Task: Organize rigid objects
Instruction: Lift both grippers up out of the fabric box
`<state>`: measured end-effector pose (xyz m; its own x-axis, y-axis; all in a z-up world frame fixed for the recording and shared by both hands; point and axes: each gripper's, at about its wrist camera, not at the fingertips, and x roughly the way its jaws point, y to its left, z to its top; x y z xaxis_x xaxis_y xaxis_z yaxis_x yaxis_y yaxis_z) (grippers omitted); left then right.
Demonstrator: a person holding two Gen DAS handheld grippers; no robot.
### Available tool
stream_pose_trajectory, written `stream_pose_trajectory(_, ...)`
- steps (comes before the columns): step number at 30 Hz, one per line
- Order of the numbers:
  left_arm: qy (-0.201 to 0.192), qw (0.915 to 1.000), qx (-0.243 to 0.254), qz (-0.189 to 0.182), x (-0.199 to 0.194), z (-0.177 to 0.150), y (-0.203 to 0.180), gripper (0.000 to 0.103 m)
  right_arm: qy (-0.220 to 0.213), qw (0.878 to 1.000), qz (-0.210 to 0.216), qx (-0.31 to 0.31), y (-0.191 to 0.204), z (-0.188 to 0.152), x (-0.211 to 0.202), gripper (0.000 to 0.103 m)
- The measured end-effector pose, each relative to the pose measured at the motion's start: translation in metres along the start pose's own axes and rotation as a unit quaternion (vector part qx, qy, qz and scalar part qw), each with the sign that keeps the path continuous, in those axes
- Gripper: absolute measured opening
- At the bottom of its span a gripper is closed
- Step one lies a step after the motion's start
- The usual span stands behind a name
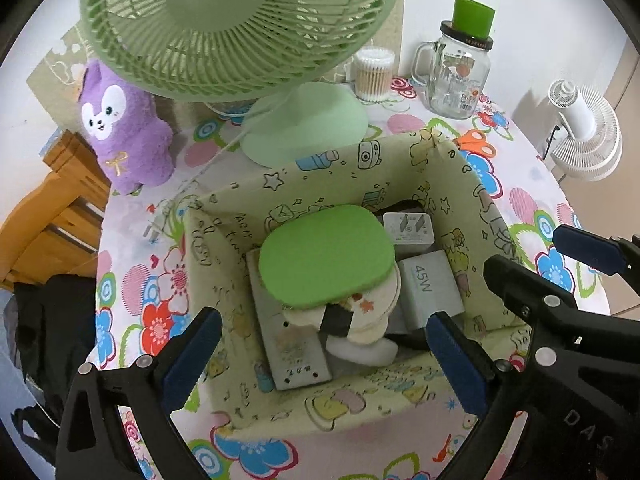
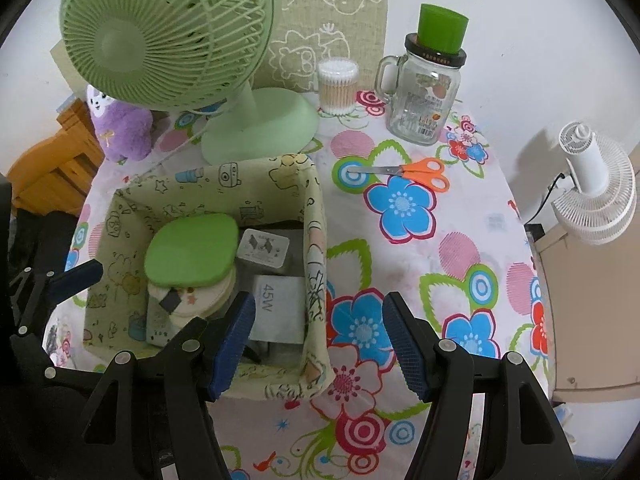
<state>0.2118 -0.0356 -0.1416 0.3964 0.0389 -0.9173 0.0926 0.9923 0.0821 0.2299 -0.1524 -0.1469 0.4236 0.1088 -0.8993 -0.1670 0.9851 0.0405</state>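
wall: plain white [image 2: 500, 20], evenly lit
table cover: white cloth [image 2: 460, 216] printed with bright flowers
left side: orange-brown wooden furniture [image 1: 52, 216]
right side: white fan [image 2: 596, 188] standing off the table, beside a beige panel [image 2: 588, 360]
back: beige fabric [image 2: 332, 12] with cartoon outlines

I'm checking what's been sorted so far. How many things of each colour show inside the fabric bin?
Green: 1, the oval lid
White or grey: 3, the 45W charger, the plug adapter, the flat grey box
Cream: 1, the round piece under the lid
Total: 5 visible in the fabric bin; more may be hidden below.
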Motion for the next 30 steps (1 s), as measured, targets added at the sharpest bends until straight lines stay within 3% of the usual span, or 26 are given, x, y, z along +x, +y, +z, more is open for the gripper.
stream_pose_trajectory(20,-0.034,0.9993,-0.018,0.005,-0.063,-0.032,0.020,0.103,-0.038,0.999,0.006,-0.006,0.026,-0.024,-0.057,0.070)
stream_pose_trajectory(30,-0.054,0.9983,-0.023,0.004,-0.104,-0.055,0.033,0.103,-0.069,0.998,-0.004,-0.003,0.039,-0.043,-0.096,0.080)
